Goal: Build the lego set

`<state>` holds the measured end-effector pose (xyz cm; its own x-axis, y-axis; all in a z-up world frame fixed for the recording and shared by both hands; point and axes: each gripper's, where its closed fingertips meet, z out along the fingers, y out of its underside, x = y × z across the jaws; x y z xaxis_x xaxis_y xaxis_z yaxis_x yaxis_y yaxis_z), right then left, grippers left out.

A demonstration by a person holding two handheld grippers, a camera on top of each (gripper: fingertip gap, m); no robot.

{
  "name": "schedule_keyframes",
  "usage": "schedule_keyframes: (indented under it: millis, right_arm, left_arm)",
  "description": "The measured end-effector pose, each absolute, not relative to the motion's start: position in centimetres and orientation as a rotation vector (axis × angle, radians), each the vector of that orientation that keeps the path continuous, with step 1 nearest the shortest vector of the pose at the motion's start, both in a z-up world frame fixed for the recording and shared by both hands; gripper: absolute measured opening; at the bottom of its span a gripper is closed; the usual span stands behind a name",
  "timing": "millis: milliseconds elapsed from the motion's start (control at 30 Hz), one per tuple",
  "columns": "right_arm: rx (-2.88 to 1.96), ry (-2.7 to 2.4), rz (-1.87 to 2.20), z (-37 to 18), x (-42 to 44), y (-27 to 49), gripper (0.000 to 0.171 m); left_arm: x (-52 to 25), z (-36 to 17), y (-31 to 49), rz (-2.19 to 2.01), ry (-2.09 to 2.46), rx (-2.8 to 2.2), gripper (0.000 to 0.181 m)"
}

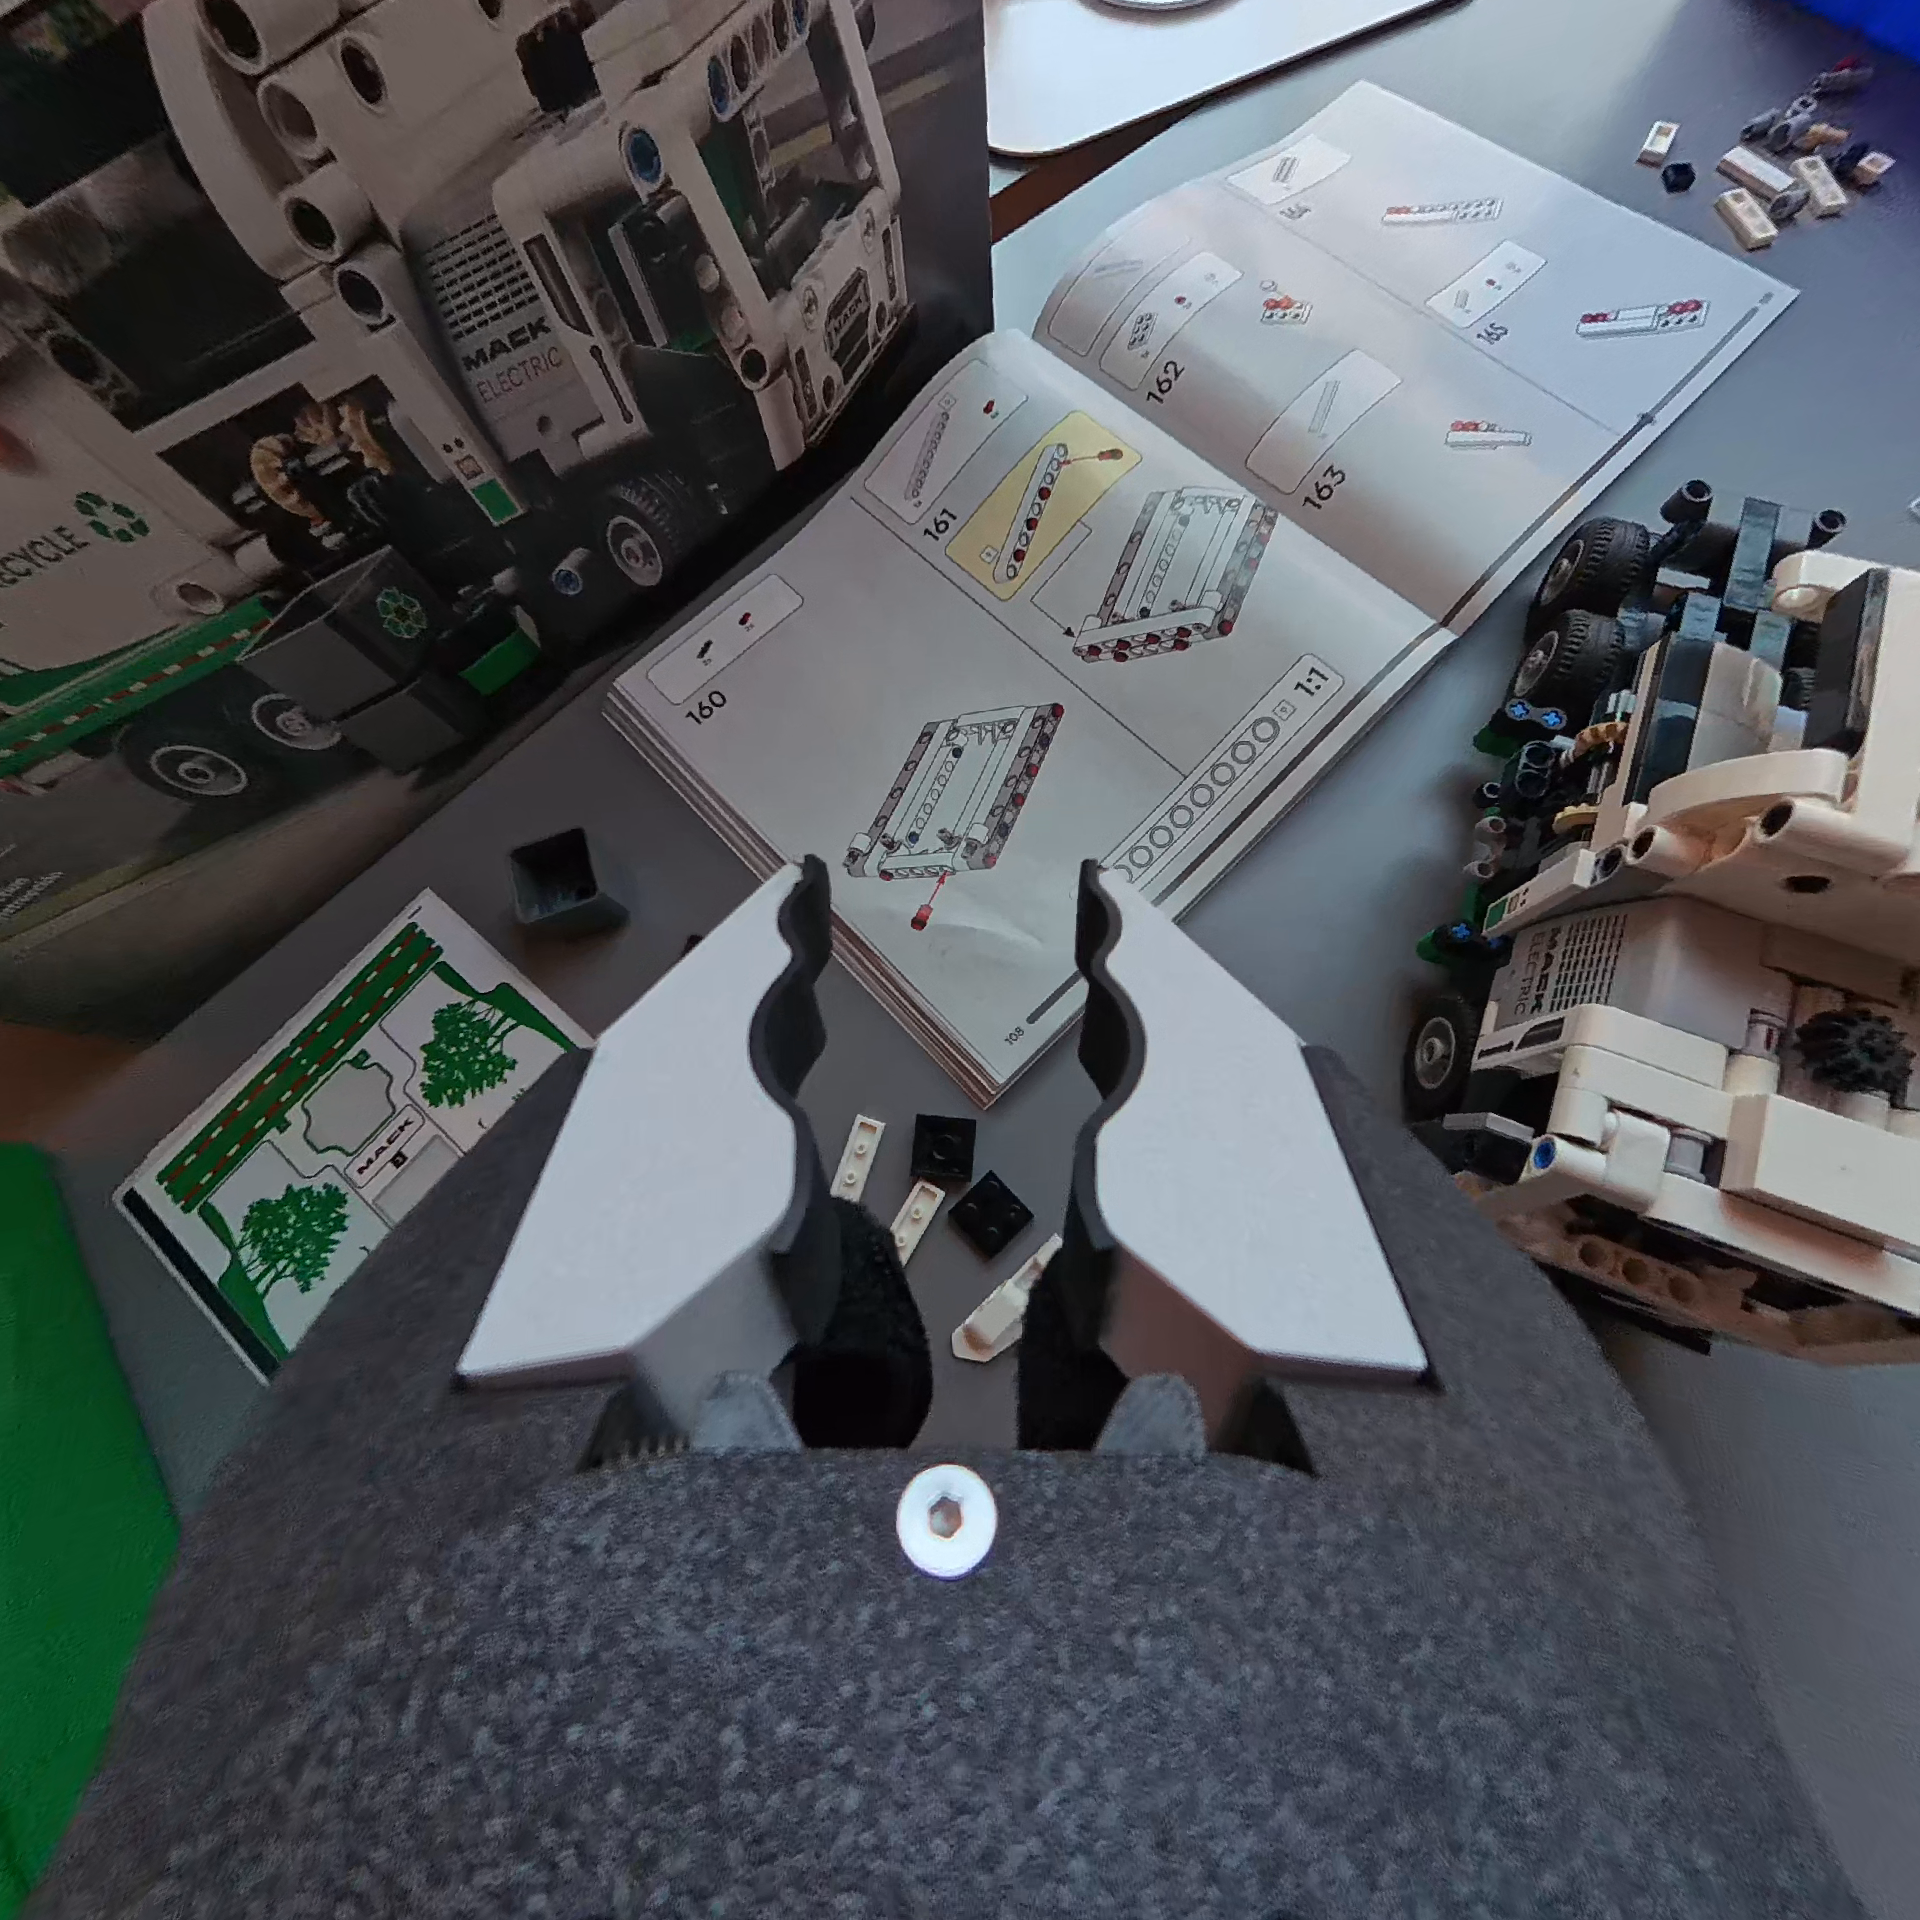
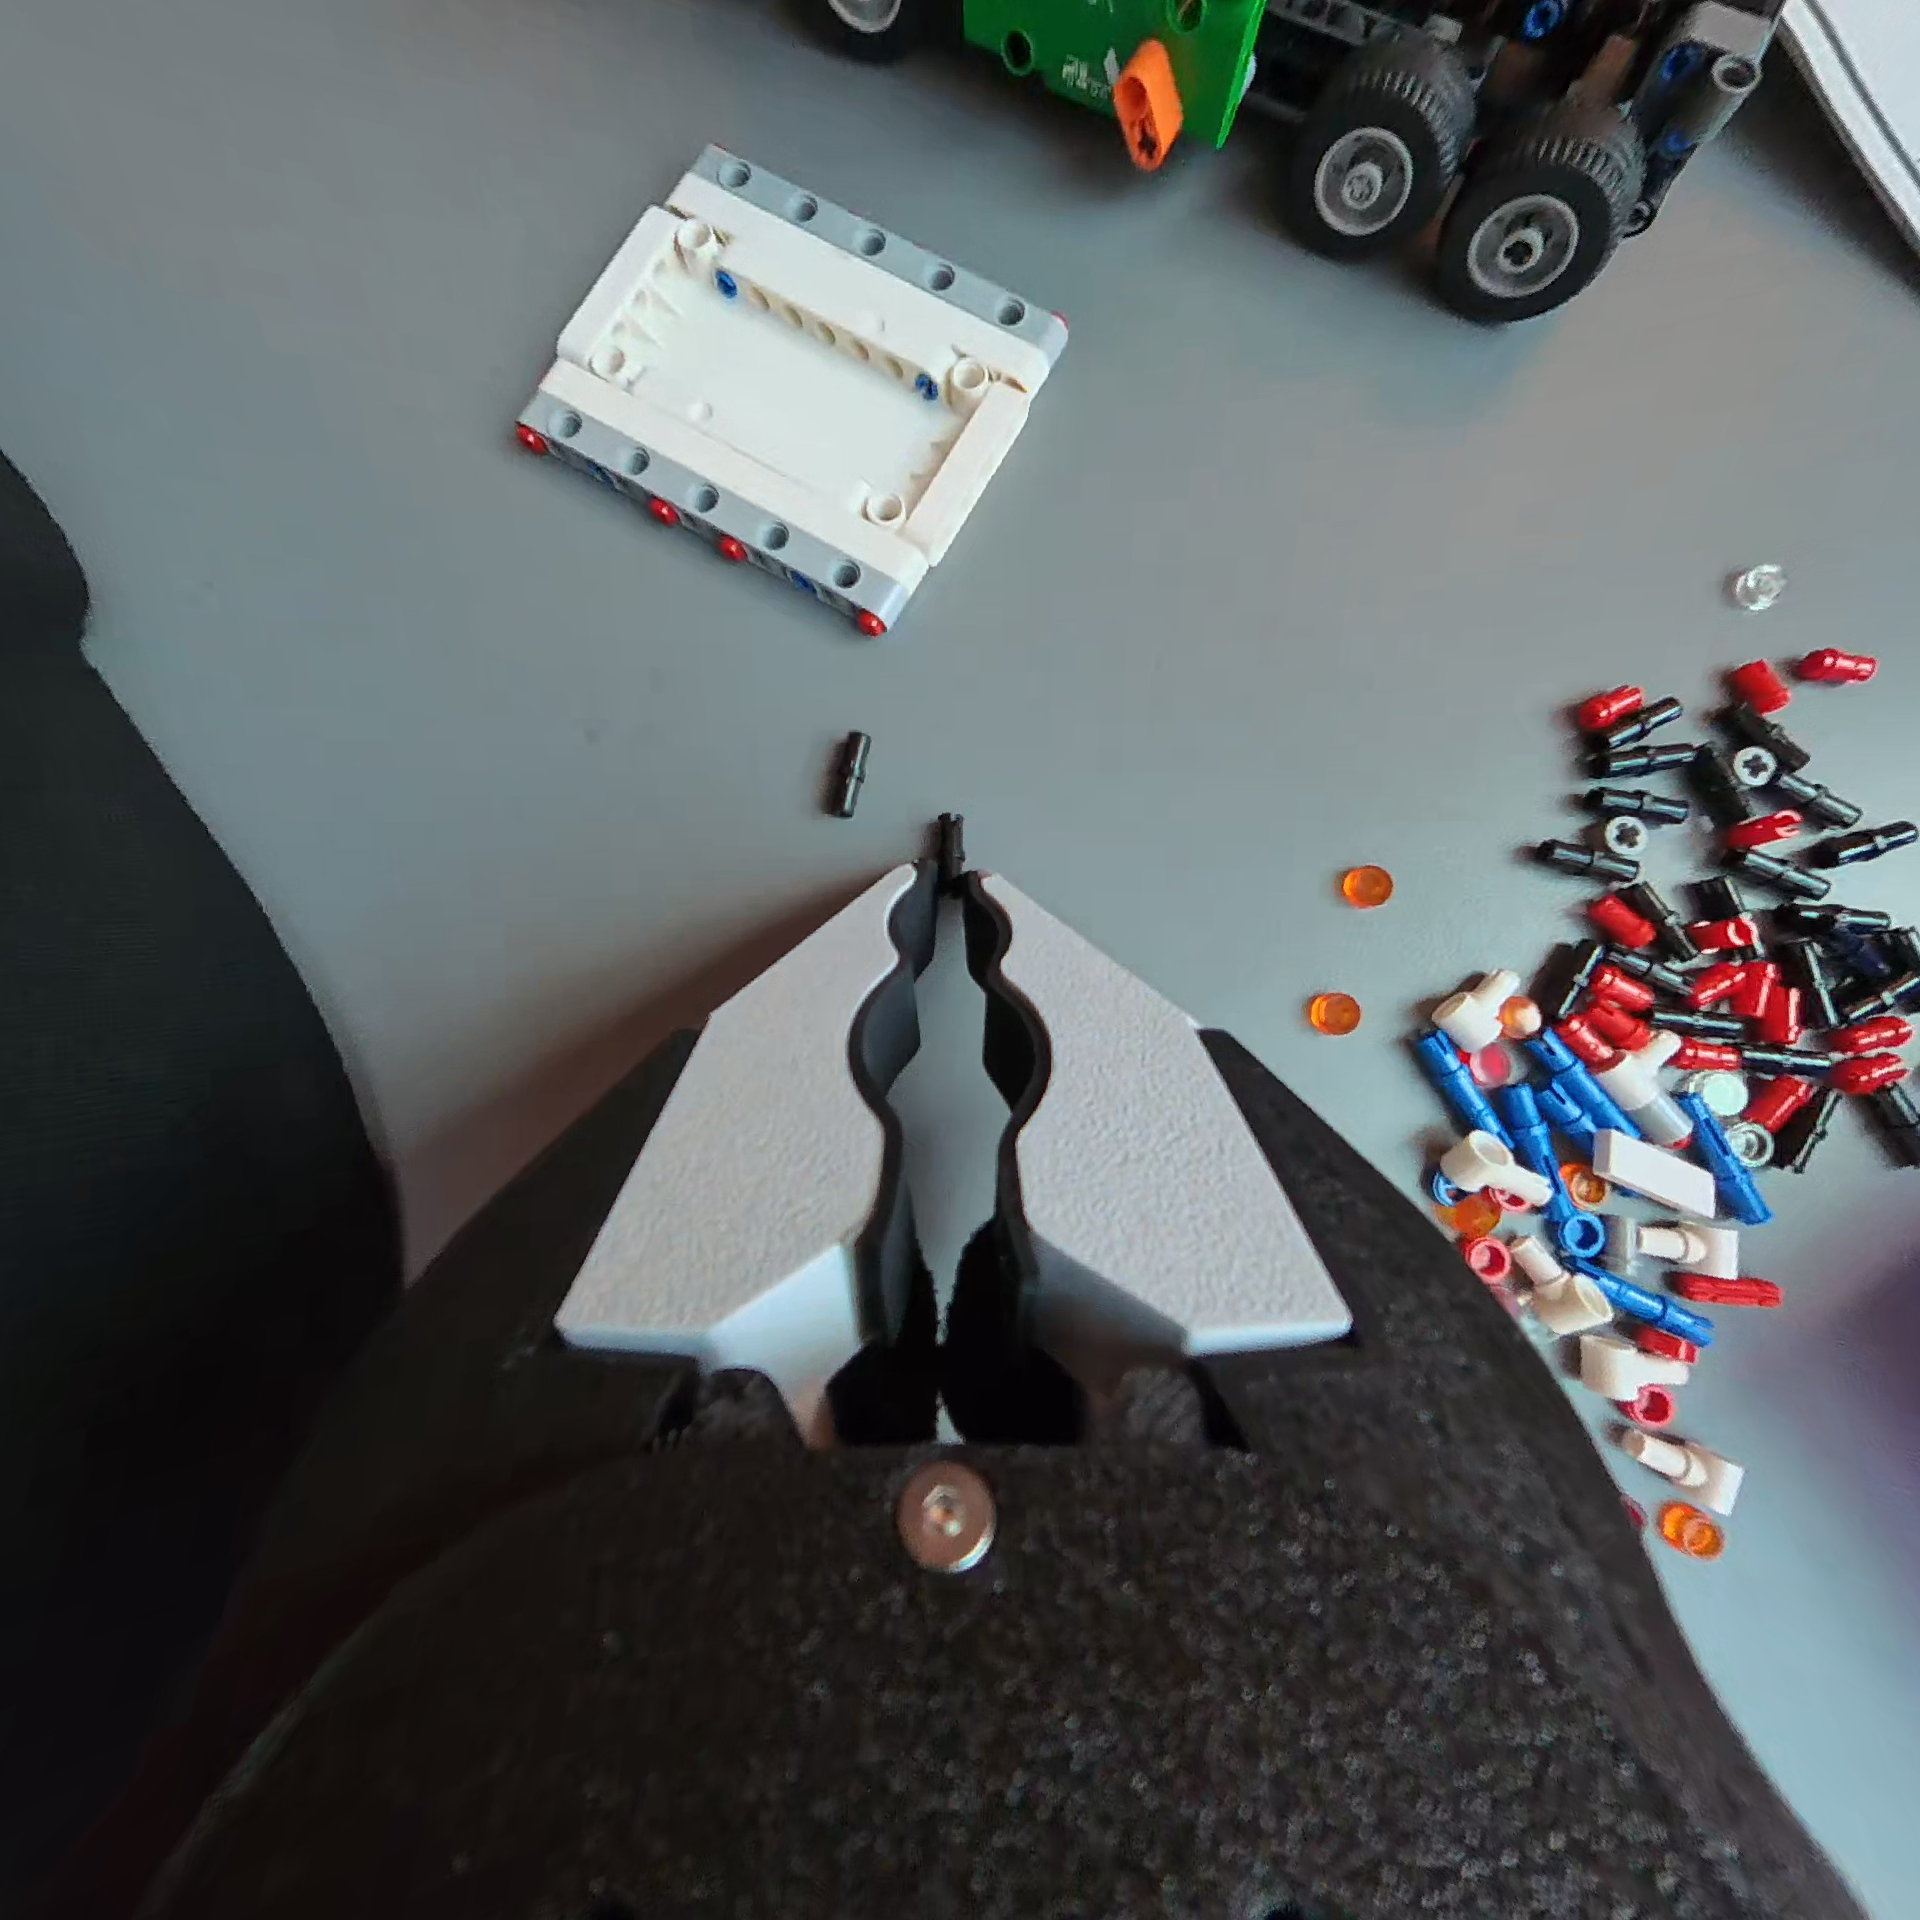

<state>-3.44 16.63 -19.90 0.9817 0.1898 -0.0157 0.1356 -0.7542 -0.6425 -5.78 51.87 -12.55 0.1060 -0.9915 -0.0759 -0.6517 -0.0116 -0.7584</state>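
While the left gripper (image 1: 948,883) hangs over the grey surface (image 1: 1351,935) with its jaws spread wide and nothing between them, the open instruction booklet (image 1: 1143,582) lies just past its tips, placed where its diagrams can be read during the build. Under the jaws sit two small black square plates (image 1: 966,1179) and a few thin white pieces (image 1: 883,1174), probably set aside for a later step. A sticker sheet (image 1: 343,1122) lies to the left, a small dark bin (image 1: 566,878) beyond it, and the set's box (image 1: 416,416) stands behind. The partly built truck (image 1: 1683,987) rests at the right edge, and a small heap of spare pieces (image 1: 1766,166) lies far off.

In the right wrist view, the right gripper (image 2: 948,878) has its jaws pinched together at the tips on a short black pin (image 2: 949,840), which pokes out forward, likely so its free end can be pressed into a hole. A second black pin (image 2: 850,774) lies loose just ahead. Farther on, the white and grey frame panel (image 2: 790,384) lies flat on the surface (image 2: 416,779), red pins showing along its near edge; it appears to be the pin's destination. A pile of red, black, blue and white connectors (image 2: 1683,1039) sits to the right within easy reach, with the truck's rear wheels (image 2: 1455,177) at the top.
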Motion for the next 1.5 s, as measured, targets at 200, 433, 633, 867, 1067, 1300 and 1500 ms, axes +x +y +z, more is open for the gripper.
schedule_keyframes:
  millis: [200,433,633,867,1067,1300,1500]
  right_arm:
    - [-2.432,-0.217,0.091,-19.9,-3.3,17.1,0.004]
    - [-2.323,-0.186,0.134,-17.1,-2.3,18.5,0.013]
    - [-2.25,-0.019,0.004,-15.0,3.4,20.4,0.012]
    - [-2.251,0.186,-0.148,-15.1,8.8,20.8,0.011]
    - [-2.22,0.365,-0.236,-15.2,13.0,22.0,0.012]
    - [-2.352,0.29,-0.206,-17.5,12.2,23.9,0.012]
    - [-2.388,0.344,-0.167,-18.8,12.3,23.5,0.014]
  left_arm:
    - [-6.0,-12.4,51.9,-0.667,1.609,-1.734,0.046]
    - [-6.2,-12.8,52.0,-0.636,1.623,-1.725,0.046]
    - [-6.3,-13.1,52.0,-0.638,1.628,-1.732,0.046]
    - [-6.2,-13.6,51.2,-0.65,1.665,-1.72,0.045]
    - [-6.1,-14.0,50.4,-0.666,1.697,-1.713,0.045]
    - [-6.3,-13.5,50.3,-0.673,1.686,-1.704,0.045]
    - [-6.2,-12.9,50.6,-0.688,1.653,-1.698,0.045]
